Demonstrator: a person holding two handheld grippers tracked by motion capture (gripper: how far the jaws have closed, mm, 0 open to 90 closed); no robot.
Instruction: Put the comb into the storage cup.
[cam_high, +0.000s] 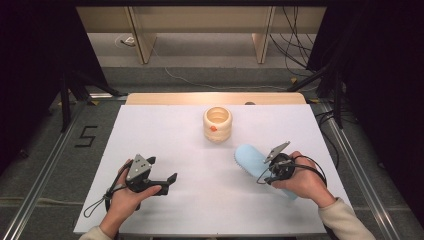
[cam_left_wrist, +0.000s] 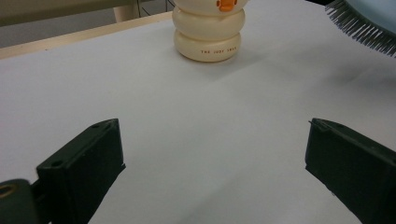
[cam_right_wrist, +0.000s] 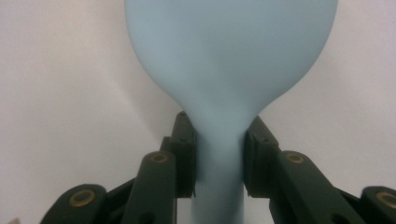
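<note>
right hand-held gripper (cam_right_wrist: 219, 154): it's pinching the neck of the pale blue hairbrush (cam_high: 252, 161), one black pad pressing on each side of the handle right where it's widening into the head. Grabbing it there is probably giving the person the most control over which way the head points.

hairbrush: it's being held just off the worktop (cam_high: 165, 145), on the near right of the cream holder (cam_high: 217, 124), not touching it. The head is pointing up toward the holder and the handle is running back under the person's right hand. In the left gripper view the dark bristles (cam_left_wrist: 359, 28) are facing down and sideways, so the smooth back is what the right gripper view is looking at.

cream holder: it's sitting upright toward the far middle of the worktop, mouth open at the top, small orange beak on the front. Looks to me like that's where the brush is heading, handle or head first I can't say.

left hand-held gripper (cam_high: 162, 179): it's spread wide with nothing between the jaws, hovering low on the near left of the holder and aiming at it. My guess is it's waiting to steady the holder if it starts tipping.
</note>
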